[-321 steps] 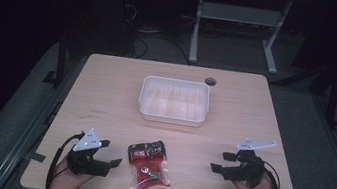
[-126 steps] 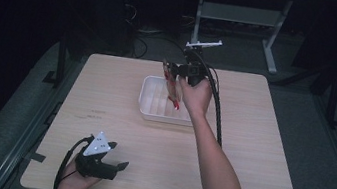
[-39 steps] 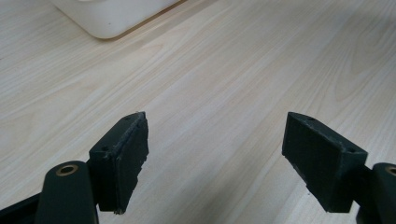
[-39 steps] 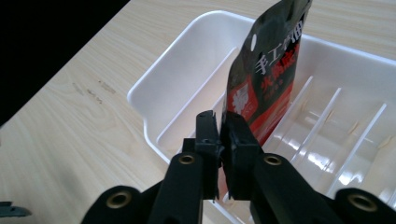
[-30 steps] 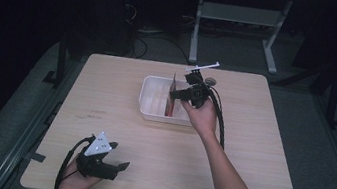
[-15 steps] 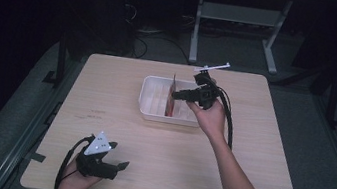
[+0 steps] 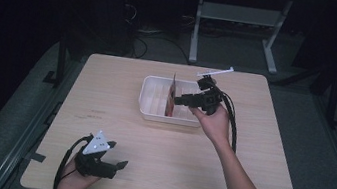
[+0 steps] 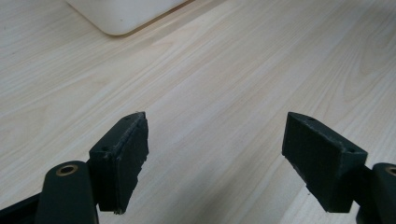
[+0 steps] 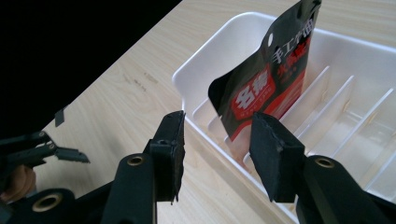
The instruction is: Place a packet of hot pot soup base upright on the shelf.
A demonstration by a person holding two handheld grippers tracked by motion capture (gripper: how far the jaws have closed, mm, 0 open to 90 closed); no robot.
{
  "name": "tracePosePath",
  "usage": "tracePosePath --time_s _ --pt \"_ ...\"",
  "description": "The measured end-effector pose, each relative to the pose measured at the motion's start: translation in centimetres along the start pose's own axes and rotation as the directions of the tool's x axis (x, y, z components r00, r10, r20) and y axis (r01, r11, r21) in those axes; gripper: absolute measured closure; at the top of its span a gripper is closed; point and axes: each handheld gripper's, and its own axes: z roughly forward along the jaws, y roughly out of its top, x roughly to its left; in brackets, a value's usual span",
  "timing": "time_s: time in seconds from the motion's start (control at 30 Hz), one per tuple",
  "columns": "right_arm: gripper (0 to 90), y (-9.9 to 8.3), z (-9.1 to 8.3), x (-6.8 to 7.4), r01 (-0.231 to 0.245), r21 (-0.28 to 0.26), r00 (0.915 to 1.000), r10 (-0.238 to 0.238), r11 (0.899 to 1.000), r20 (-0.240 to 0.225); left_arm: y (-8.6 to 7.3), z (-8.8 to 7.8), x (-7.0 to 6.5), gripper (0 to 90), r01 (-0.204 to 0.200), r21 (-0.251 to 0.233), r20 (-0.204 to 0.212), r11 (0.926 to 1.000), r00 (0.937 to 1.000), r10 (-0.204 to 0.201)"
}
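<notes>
A dim room surrounds a pale wooden table (image 7: 249,152), with a metal stand on the dark floor behind it. Near the table's far middle sits a white plastic tray with ribbed dividers (image 9: 355,107). A dark foil snack pouch with red and white lettering (image 9: 266,88) stands upright on its edge inside the tray, apparently slotted between two dividers so they prop it. The right gripper (image 9: 217,149) hovers just beside the tray's near wall, its black jaws spread apart and empty, the pouch standing free beyond them; this looks like a release. The left gripper (image 7: 99,157) rests at the near left of the table, well apart from the tray, jaws wide apart over bare wood, seemingly idle.
</notes>
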Motion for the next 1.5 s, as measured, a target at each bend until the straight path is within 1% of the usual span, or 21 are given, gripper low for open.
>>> tracePosePath --time_s 0.1,0.27,0.37,0.5,0.6,0.67,0.77,0.83,0.93,1.0,1.1,1.13,1.33,1.5 --pt "53.7 -0.2 -0.3 -0.1 0.011 0.004 0.9999 -0.011 1.000 0.000 0.0 -0.1 0.1 22.1 -0.001 0.001 -0.001 1.0000 1.0000 0.001" --pt "52.4 -1.0 -0.8 -0.4 0.001 -0.001 0.9998 -0.001 1.000 -0.018 0.0 -0.1 0.1 22.1 0.001 -0.001 -0.004 1.0000 1.0000 -0.001" --pt "51.4 -1.5 -1.1 -0.7 -0.002 0.007 0.9999 0.002 1.000 -0.016 -0.1 -0.1 0.2 22.1 0.004 0.001 -0.004 1.0000 1.0000 -0.004" --pt "51.2 -2.1 -1.7 -1.1 -0.013 0.001 0.9997 0.013 1.000 -0.021 0.0 -0.1 0.2 22.1 0.007 -0.005 -0.003 1.0000 1.0000 -0.007" --pt "51.2 -2.5 -2.0 -1.2 -0.013 -0.005 0.9996 0.013 1.000 -0.026 0.0 0.0 0.2 22.1 0.014 -0.004 -0.001 0.9999 0.9999 -0.014" --pt "50.8 -2.7 -2.4 -1.3 -0.010 0.003 0.9997 0.010 1.000 -0.022 0.0 0.0 0.2 22.1 0.011 -0.002 0.001 0.9999 0.9999 -0.011" --pt "50.7 -3.1 -2.8 -1.4 -0.012 -0.008 0.9995 0.012 1.000 -0.029 0.0 -0.1 0.2 22.1 0.007 -0.004 -0.002 1.0000 1.0000 -0.007" --pt "50.7 -3.3 -2.9 -1.3 -0.007 -0.009 0.9995 0.007 1.000 -0.030 0.0 -0.1 0.2 22.1 0.012 -0.006 -0.003 0.9999 0.9999 -0.012" --pt "50.5 -3.7 -3.1 -1.2 -0.002 0.006 0.9997 0.002 1.000 -0.026 0.0 -0.1 0.3 22.1 0.012 -0.006 -0.003 0.9999 0.9999 -0.012" --pt "50.3 -4.0 -3.2 -1.2 -0.001 0.005 0.9997 0.001 1.000 -0.023 0.0 -0.1 0.3 22.1 0.011 -0.007 -0.005 0.9999 0.9999 -0.011" --pt "50.3 -4.3 -3.5 -1.2 -0.003 -0.005 0.9995 0.003 1.000 -0.031 0.0 -0.3 0.4 22.2 0.012 -0.017 -0.015 0.9998 0.9998 -0.012" --pt "50.3 -4.4 -3.7 -1.2 -0.003 -0.005 0.9995 0.003 1.000 -0.033 0.0 -0.4 0.4 22.1 0.018 -0.023 -0.017 0.9996 0.9997 -0.019" --pt "50.3 -5.1 -4.4 -1.4 -0.010 -0.021 0.9991 0.009 1.000 -0.041 0.0 -0.3 0.4 22.1 0.019 -0.020 -0.018 0.9996 0.9997 -0.019" --pt "50.2 -5.6 -4.9 -1.5 -0.015 -0.021 0.9990 0.014 1.000 -0.043 0.0 -0.2 0.3 22.2 0.014 -0.014 -0.014 0.9998 0.9998 -0.014"
